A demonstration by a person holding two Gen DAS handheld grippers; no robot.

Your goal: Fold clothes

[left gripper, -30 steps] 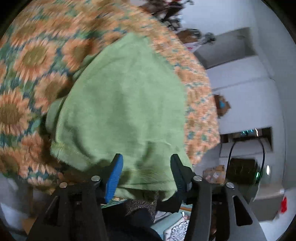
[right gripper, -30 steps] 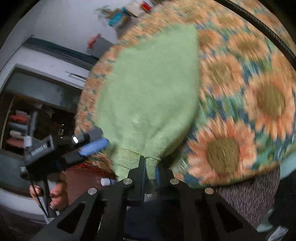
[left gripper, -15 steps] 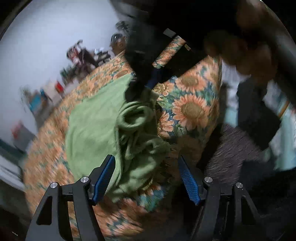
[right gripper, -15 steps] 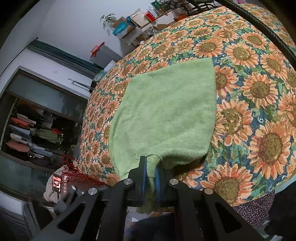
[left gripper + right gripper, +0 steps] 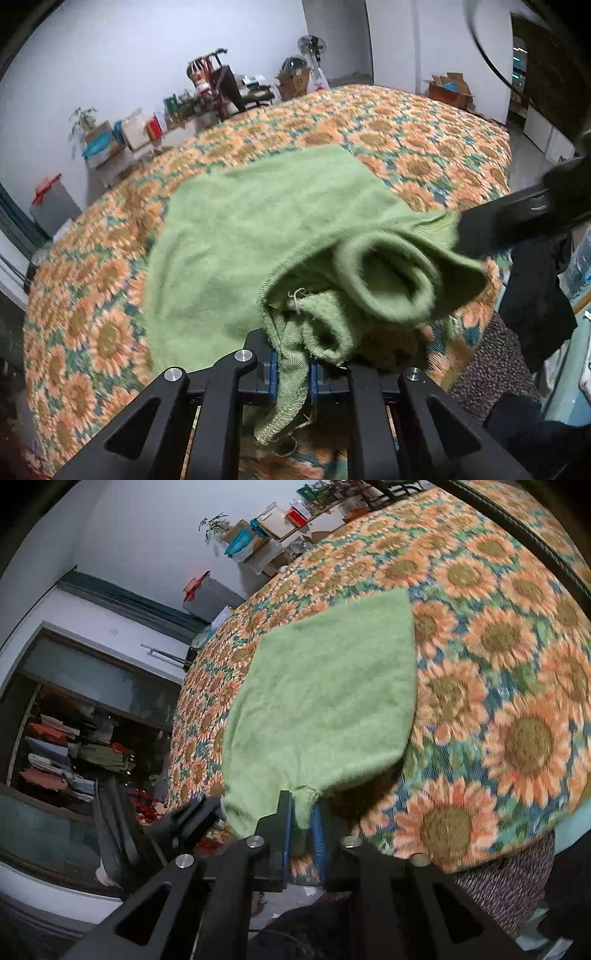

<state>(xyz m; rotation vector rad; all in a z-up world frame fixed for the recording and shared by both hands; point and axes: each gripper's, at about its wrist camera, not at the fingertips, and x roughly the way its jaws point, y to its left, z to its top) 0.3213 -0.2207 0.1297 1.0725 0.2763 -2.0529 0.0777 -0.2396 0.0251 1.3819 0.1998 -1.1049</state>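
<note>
My left fingers (image 5: 291,373) have just closed, pinching a ribbed, frayed hem of the green sweater (image 5: 258,229). The fuzzy knit lies on the sunflower-print bedspread (image 5: 424,140), its long axis running away from me, the near end bunched in rolls. My right fingers (image 5: 301,834) have just parted slightly, with a nub of sweater edge between them.
</note>
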